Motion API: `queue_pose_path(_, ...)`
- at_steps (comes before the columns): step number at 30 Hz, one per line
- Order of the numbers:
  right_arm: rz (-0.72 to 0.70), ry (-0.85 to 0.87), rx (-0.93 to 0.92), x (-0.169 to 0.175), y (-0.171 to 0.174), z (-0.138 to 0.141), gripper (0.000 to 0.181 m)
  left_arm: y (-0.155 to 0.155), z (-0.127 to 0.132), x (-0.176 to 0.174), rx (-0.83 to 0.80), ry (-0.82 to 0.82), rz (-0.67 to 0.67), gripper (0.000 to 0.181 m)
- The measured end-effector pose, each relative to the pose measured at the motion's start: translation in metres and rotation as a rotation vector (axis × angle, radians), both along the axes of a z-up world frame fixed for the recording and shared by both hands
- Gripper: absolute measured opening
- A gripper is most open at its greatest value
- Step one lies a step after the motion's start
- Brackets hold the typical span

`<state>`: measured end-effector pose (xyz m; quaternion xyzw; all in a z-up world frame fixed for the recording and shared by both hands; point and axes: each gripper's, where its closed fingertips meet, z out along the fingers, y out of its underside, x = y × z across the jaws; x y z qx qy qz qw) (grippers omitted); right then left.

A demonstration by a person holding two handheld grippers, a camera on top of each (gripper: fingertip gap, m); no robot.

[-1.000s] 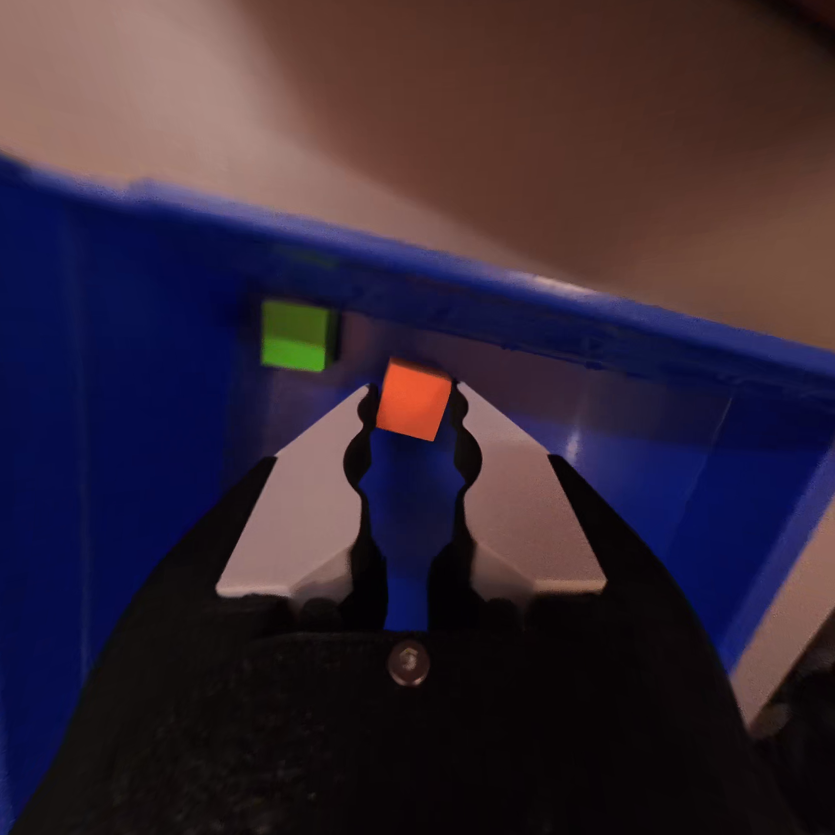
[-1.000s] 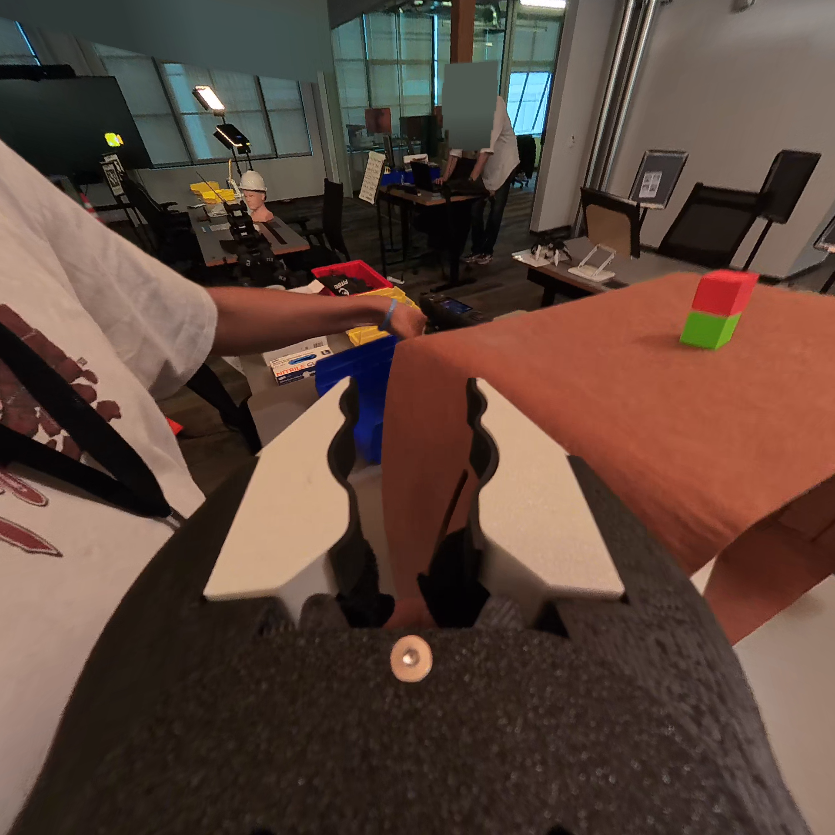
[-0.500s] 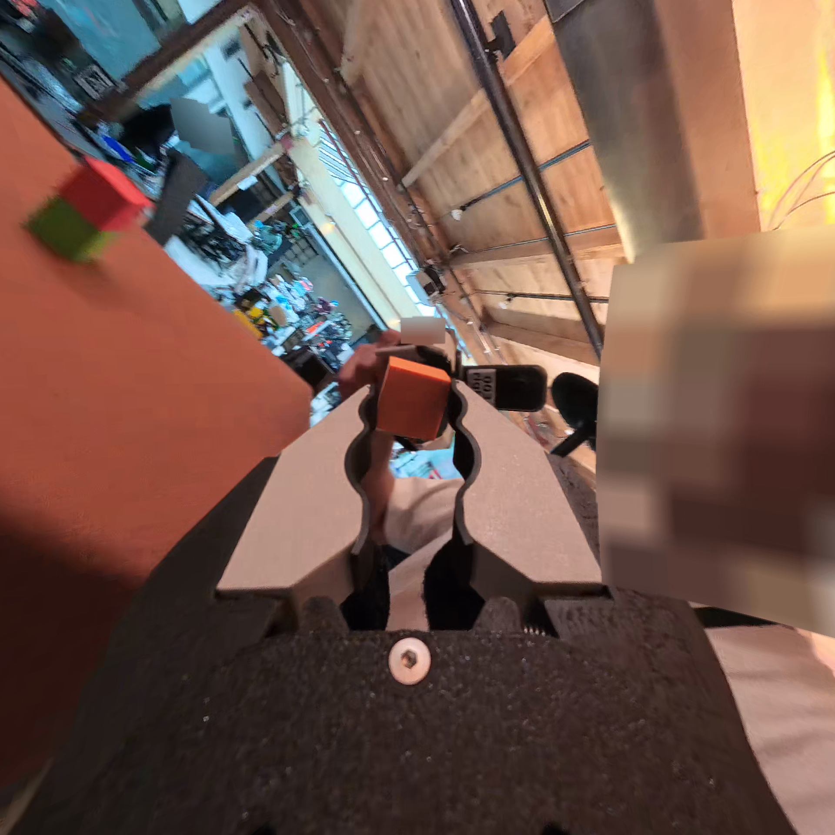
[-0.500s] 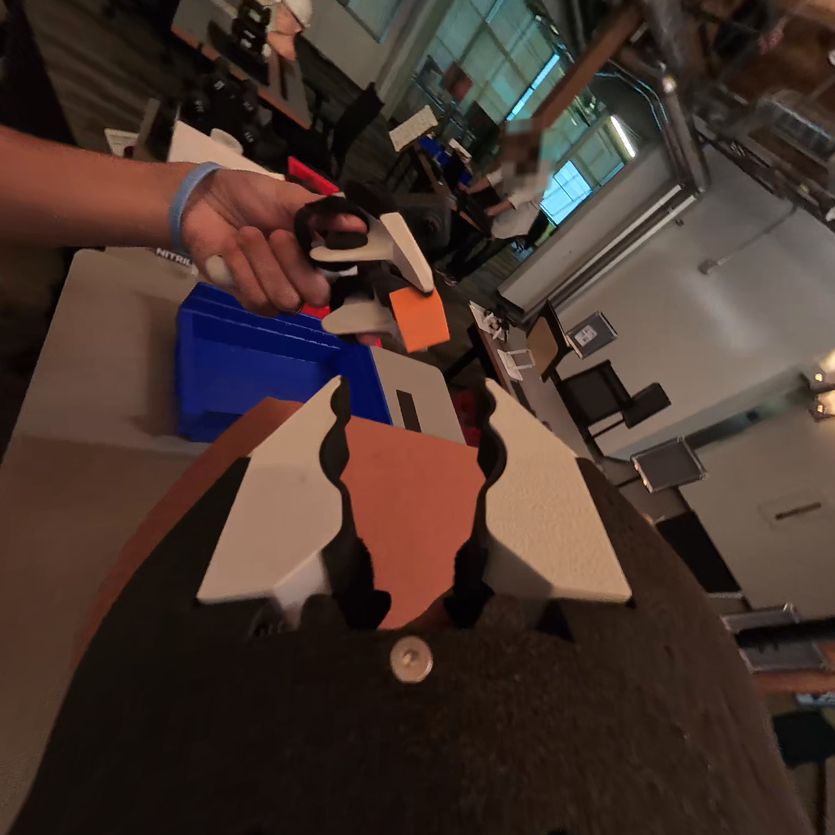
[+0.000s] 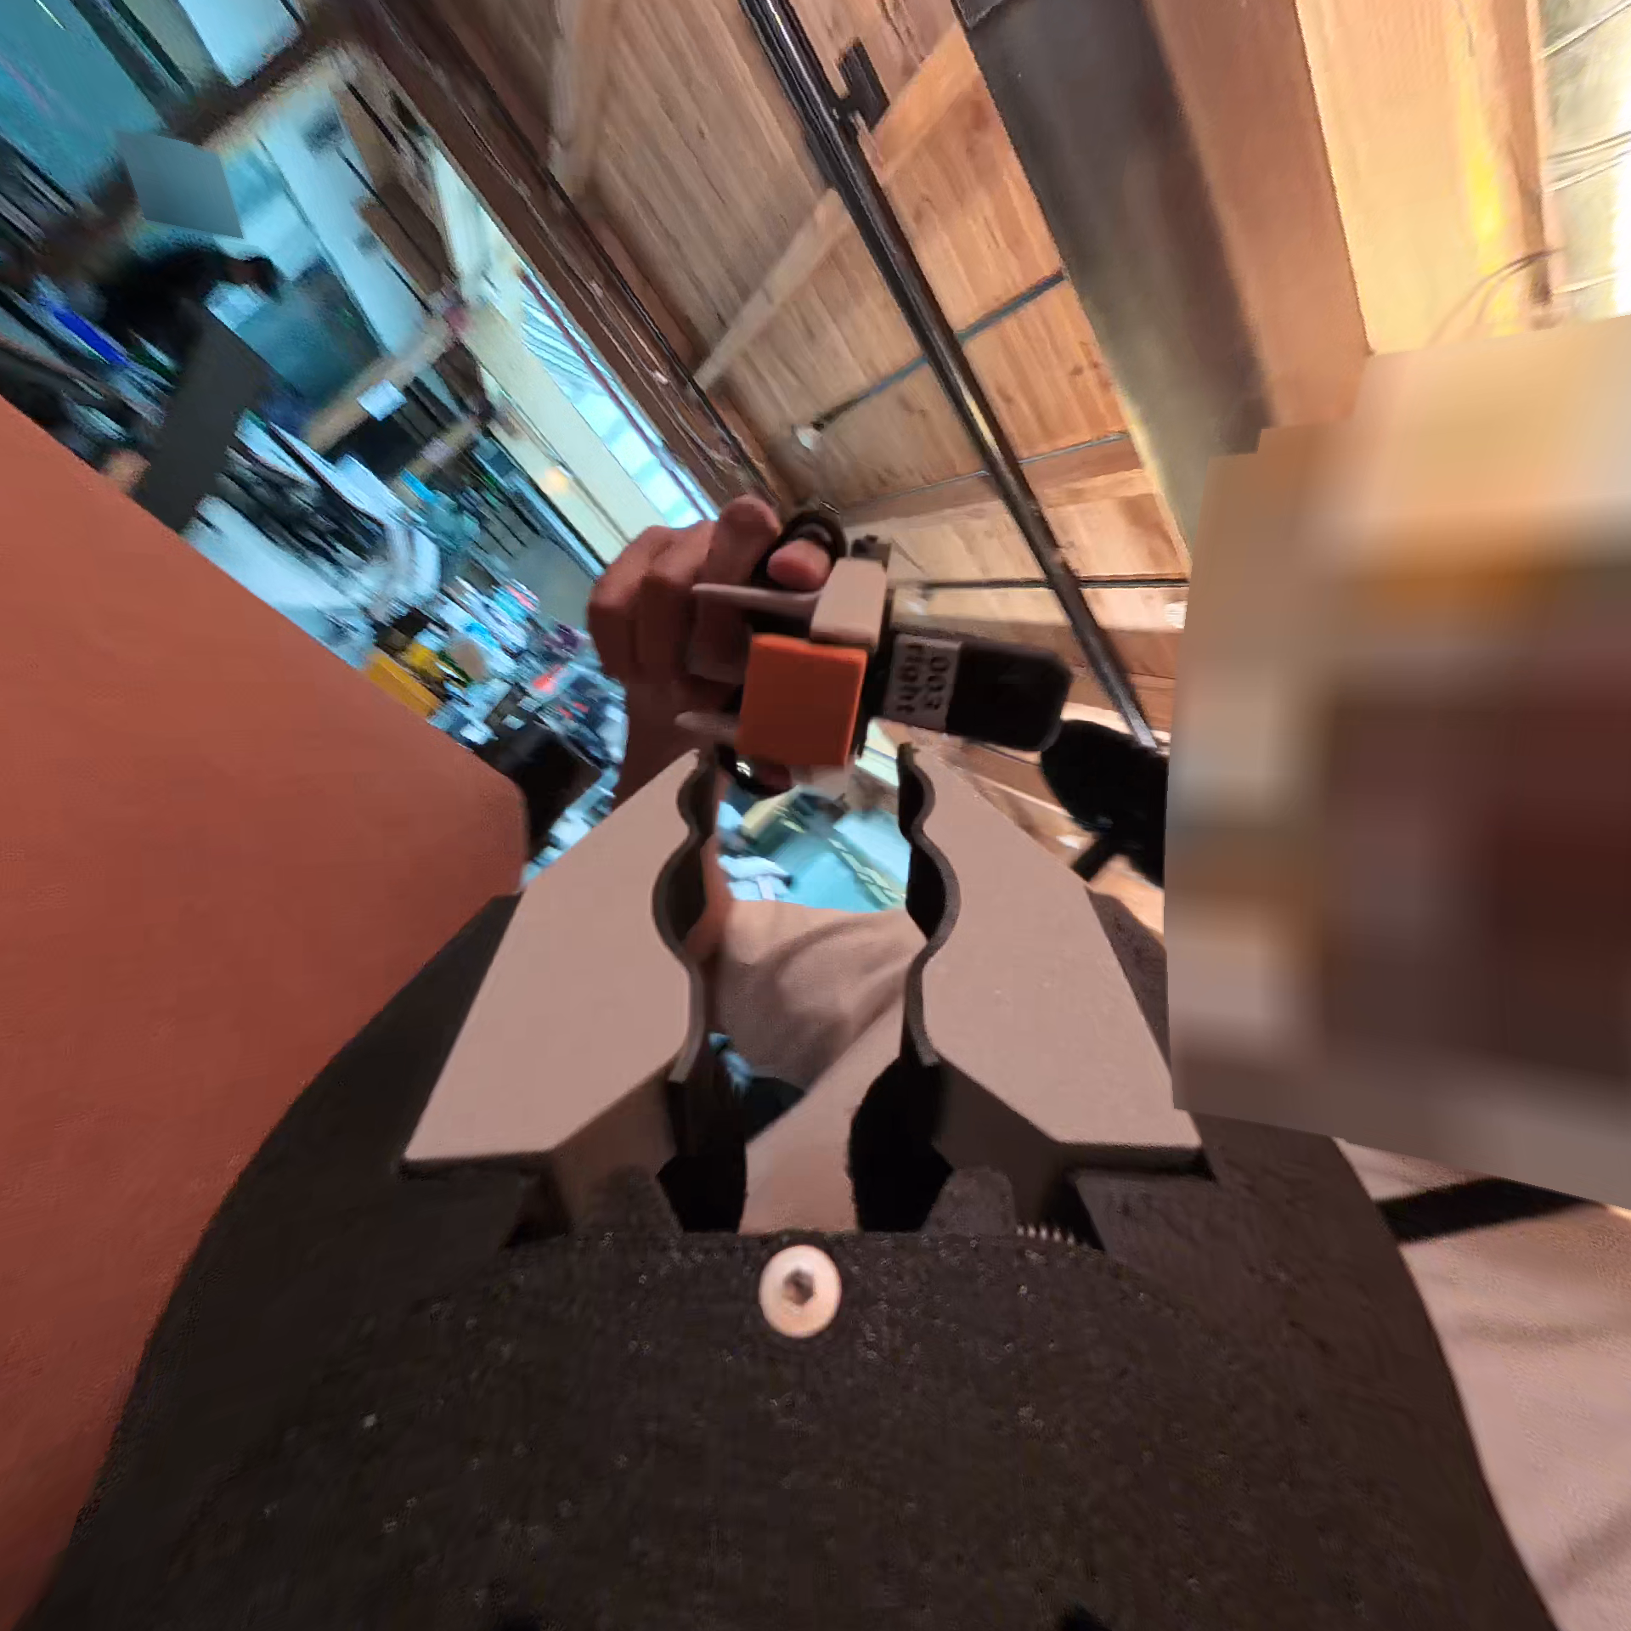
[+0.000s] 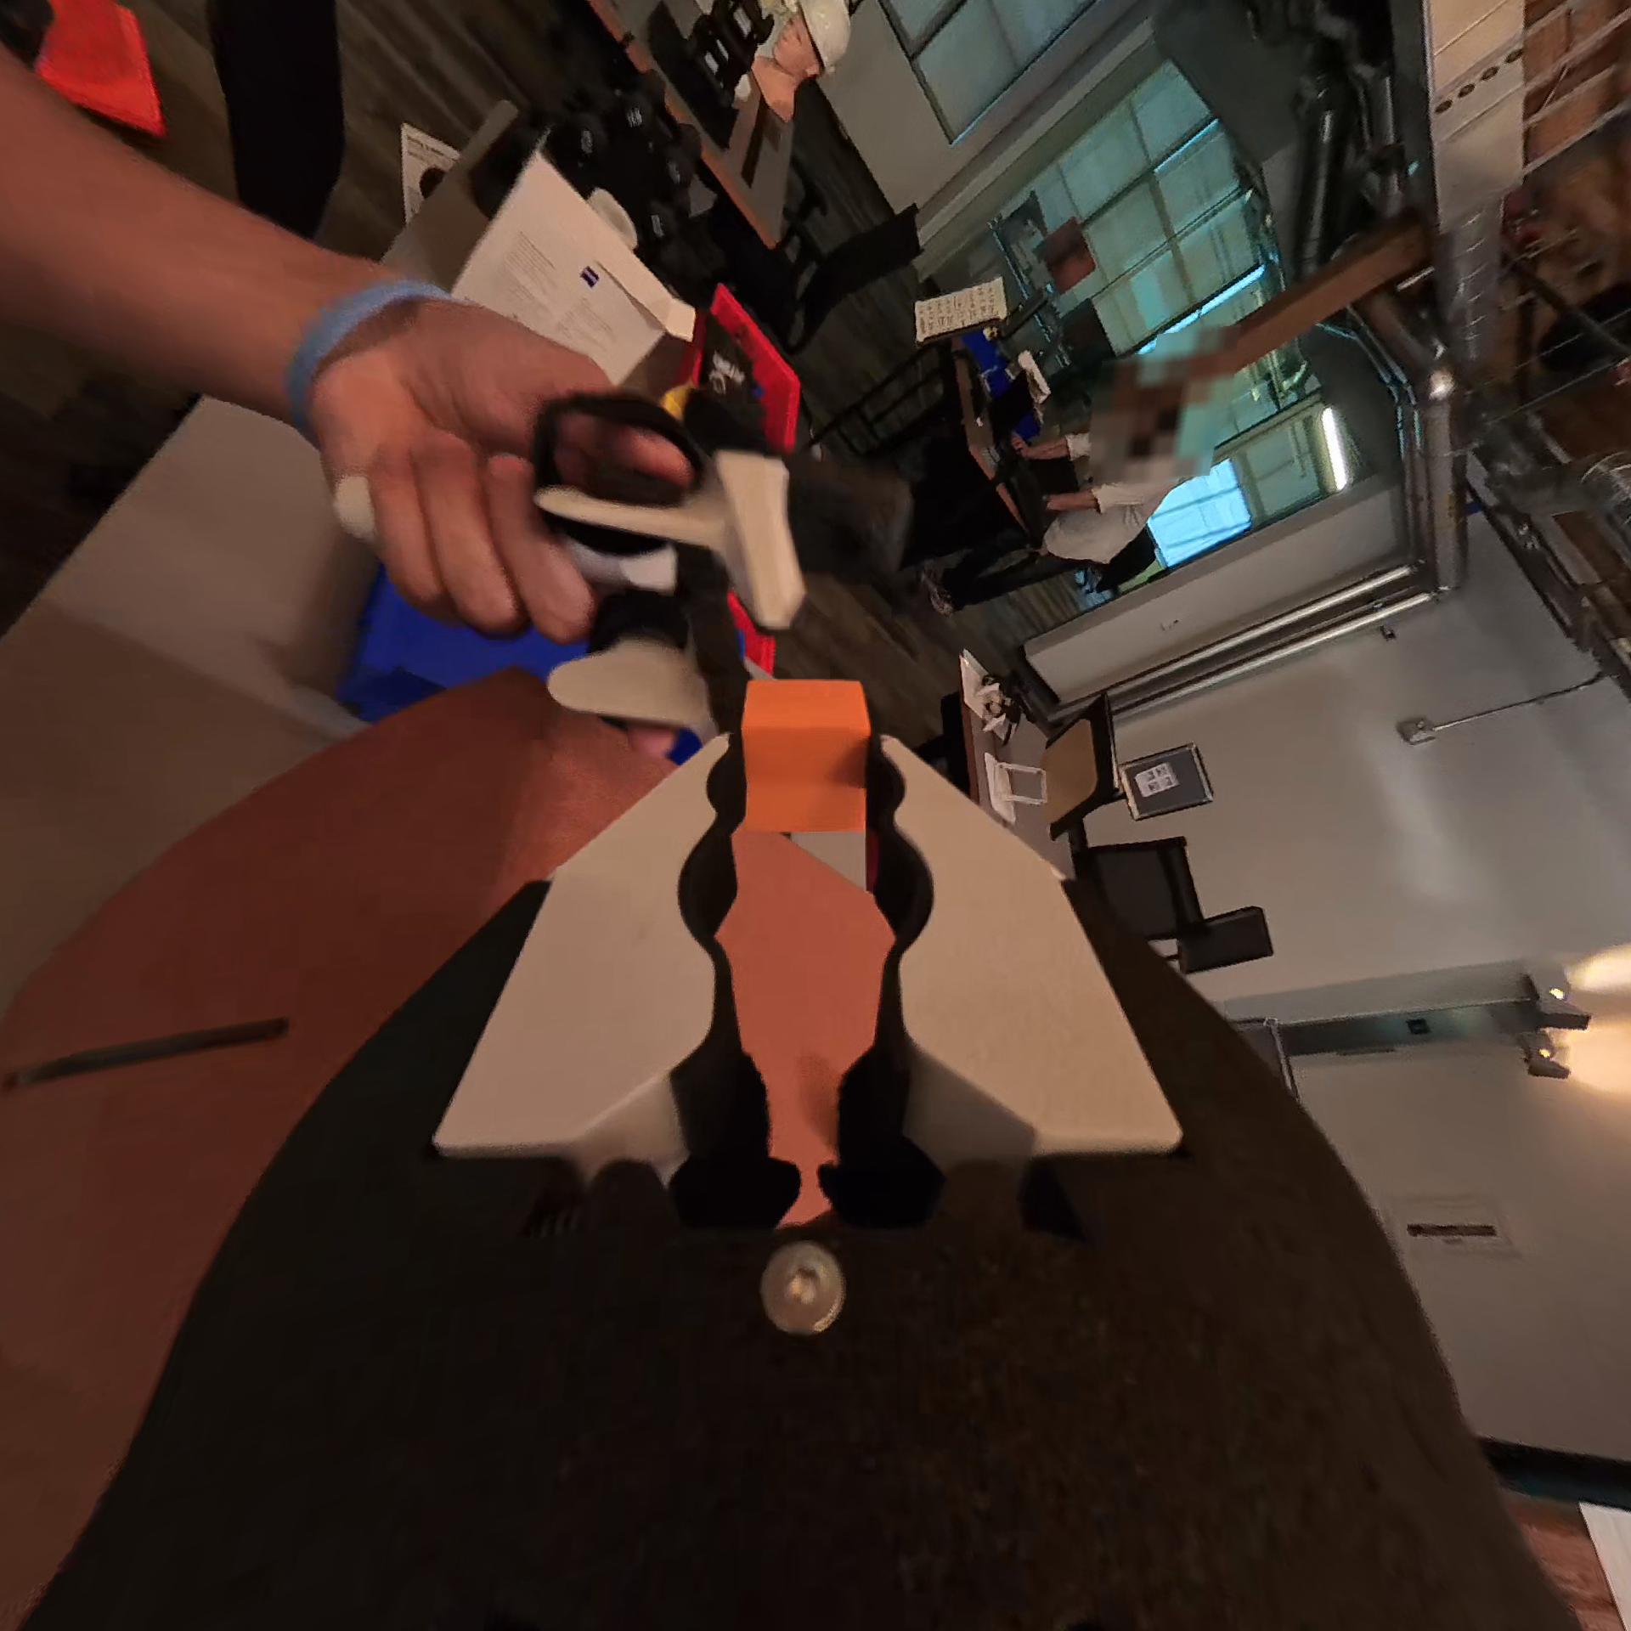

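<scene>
An orange cube (image 6: 803,755) sits between the fingertips of my right gripper (image 6: 803,759), which is shut on it above a rust-orange tablecloth (image 6: 265,883). My left gripper (image 5: 803,768) is open and empty, its tips just short of the same cube (image 5: 799,697). In the right wrist view the left gripper (image 6: 741,657) shows just beyond the cube with its jaws spread, held by a hand (image 6: 441,494) with a blue wristband. In the left wrist view a hand (image 5: 653,618) holds the right gripper behind the cube.
A blue bin (image 6: 441,644) stands on a pale surface beyond the tablecloth's edge, with a red bin (image 6: 750,353) and a white box (image 6: 565,265) behind it. Black chairs (image 6: 1174,900) and desks with people fill the room farther off. The tablecloth (image 5: 176,794) lies to my left gripper's left.
My left gripper lifted the orange cube out of the blue bin and carried it to my right gripper. The right gripper closed on the cube and the left gripper opened.
</scene>
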<state>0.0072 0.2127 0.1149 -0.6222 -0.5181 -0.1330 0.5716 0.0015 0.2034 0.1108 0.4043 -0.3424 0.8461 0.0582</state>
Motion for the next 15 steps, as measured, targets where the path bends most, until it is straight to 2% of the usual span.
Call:
queue_pose_path(1,-0.012,-0.004,-0.048,0.011,0.004,0.005,0.026,0.008,-0.003,-0.002,0.056,-0.009,0.091,0.045)
queue_pose_path(4,-0.123,-0.050,-0.300,0.058,0.027,0.011,0.026,0.024,-0.028,-0.011,0.356,0.029,0.375,0.045)
queue_pose_path(6,-0.199,-0.080,-0.431,0.087,0.049,0.012,0.026,0.028,-0.046,-0.020,0.539,0.079,0.503,0.045)
queue_pose_path(9,-0.311,-0.152,-0.678,0.127,0.077,-0.006,0.026,0.024,-0.063,-0.034,0.724,0.137,0.580,0.045)
queue_pose_path(12,-0.382,-0.156,-0.991,0.149,0.083,-0.028,0.026,0.017,-0.063,-0.045,0.829,0.141,0.642,0.045)
queue_pose_path(15,-0.408,-0.208,-1.095,0.161,0.088,-0.039,0.026,0.005,-0.059,-0.055,0.883,0.130,0.651,0.045)
